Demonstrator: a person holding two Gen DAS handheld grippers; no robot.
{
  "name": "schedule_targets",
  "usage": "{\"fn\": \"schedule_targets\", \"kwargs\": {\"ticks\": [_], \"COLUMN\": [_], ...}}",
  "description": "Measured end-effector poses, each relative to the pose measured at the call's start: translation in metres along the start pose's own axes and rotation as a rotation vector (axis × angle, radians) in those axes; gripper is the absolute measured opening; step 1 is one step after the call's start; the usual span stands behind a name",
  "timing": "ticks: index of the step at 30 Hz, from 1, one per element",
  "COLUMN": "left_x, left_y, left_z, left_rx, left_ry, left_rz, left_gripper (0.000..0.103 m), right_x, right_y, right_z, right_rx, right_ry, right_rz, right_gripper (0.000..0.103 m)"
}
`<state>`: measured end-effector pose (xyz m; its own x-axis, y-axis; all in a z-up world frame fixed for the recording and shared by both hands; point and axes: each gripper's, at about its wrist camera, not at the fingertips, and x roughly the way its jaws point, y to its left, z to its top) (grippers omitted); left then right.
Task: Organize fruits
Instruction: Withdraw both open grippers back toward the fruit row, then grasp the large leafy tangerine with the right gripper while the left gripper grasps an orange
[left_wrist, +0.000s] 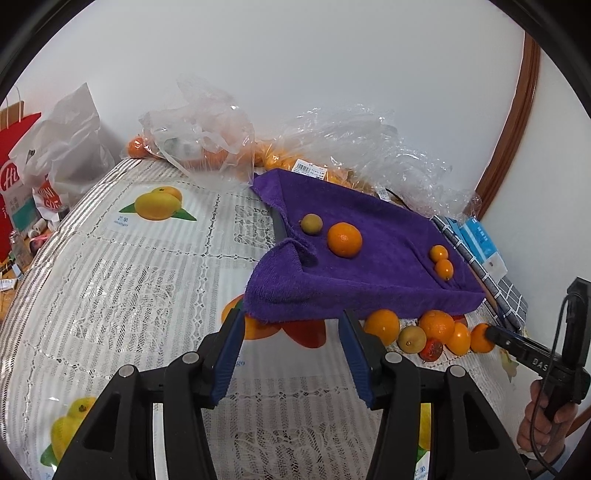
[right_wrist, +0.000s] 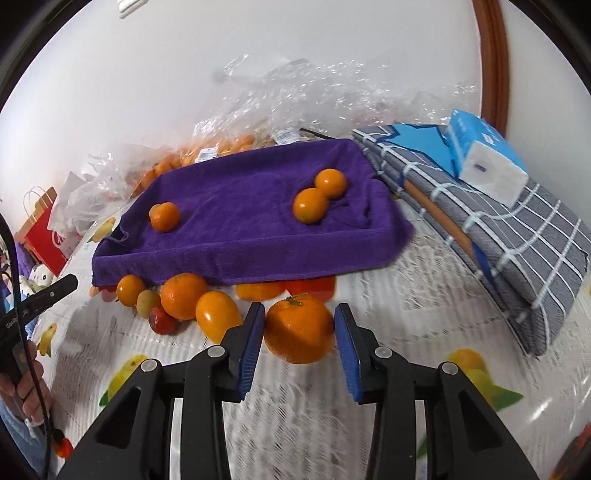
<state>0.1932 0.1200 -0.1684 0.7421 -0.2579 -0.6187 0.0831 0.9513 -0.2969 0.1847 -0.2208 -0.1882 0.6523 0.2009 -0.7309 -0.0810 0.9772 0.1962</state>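
Table: covered by a white lace-patterned tablecloth (left_wrist: 122, 258) printed with fruit pictures; wide bare cloth lies to the left of the tray, in front of the left gripper.
Tray: draped in a purple towel (right_wrist: 255, 206), standing toward the back of the table; its front edge overhangs a row of loose fruit.
Back edge: crumpled clear plastic bags (left_wrist: 207, 136) of oranges lie against the white wall, close behind the tray.
Right edge: a folded grey checked cloth (right_wrist: 517, 236) lies just beside the tray, with a blue-and-white tissue pack (right_wrist: 487, 162) on top.
Left edge: a red paper bag (left_wrist: 14, 155) with white letters, partly readable as "Hi".
Fruit on towel: one orange (left_wrist: 344, 239), a small greenish fruit (left_wrist: 311, 224) and two kumquats (left_wrist: 441, 260) touching each other.
Fruit on table: a close cluster just in front of the tray (right_wrist: 177, 302).
Right gripper (right_wrist: 299, 332): tilted downward, blue pads on either side of a stemmed mandarin (right_wrist: 299, 328); the left pad touches it, a thin gap shows at the right; narrow jaws.
Left gripper (left_wrist: 291, 354): tilted downward over the tablecloth, jaws partly apart with nothing between them, tips near the towel's front edge.
Hands: a hand (left_wrist: 543, 417) grips the right tool's handle; another (right_wrist: 26, 384) grips the left.
Writing: "mango" under a printed mango (left_wrist: 159, 205); "DAS" on the right tool's body.
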Motion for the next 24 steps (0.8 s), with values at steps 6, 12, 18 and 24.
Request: {"fn": "schedule_targets", "kwargs": {"ticks": [6,12,18,24], "left_x": [0.000,0.004,0.015,0.035], "left_y": [-0.002,-0.005,-0.022,-0.055], "left_z": [-0.001,-0.003,-0.007,0.001], "left_rx": [0.012,0.031,0.035,0.025], "left_ry": [0.002,0.020,0.110,0.152], "left_rz": [0.004,-0.001,-0.112,-0.134], "left_gripper": [0.051,0.051,0.050,0.050], "right_x": [-0.004,0.015,0.014,0.008], "right_y": [0.002,0.011,0.003,-0.003], "right_z": [-0.008,-0.014,-0.015,-0.016], "right_rx": [-0.052,-0.101,-0.065,-0.035], "right_ry": [0.010,0.048,0.044,0.021], "right_rz": [0.000,-0.058,-0.044,-0.031], "right_gripper": [0.041,0.043,0.042,0.042]}}
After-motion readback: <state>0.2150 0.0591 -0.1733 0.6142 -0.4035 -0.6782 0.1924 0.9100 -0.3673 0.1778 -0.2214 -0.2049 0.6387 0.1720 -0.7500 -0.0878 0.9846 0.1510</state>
